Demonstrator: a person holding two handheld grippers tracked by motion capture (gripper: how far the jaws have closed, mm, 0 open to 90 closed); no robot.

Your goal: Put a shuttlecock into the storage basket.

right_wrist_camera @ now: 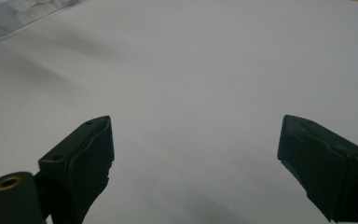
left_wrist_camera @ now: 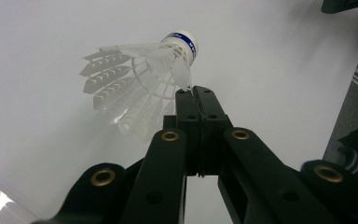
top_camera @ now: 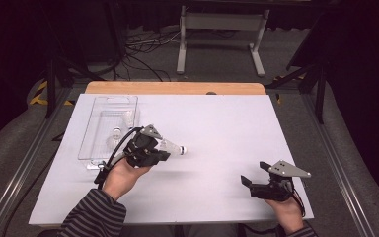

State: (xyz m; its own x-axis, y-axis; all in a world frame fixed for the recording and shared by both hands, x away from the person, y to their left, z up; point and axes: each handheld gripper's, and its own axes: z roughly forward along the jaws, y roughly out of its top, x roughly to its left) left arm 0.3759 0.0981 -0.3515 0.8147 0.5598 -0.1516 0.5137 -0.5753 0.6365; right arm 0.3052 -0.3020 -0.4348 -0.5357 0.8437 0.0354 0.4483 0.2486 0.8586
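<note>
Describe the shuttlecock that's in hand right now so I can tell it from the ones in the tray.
On the white table, look just right of the clear plastic tray at its left side. There the left gripper pinches the skirt edge of a white shuttlecock. Unlike the shuttlecocks lying in the tray, this one is outside it, its blue-banded white cap pointing right toward the table's middle.
</note>
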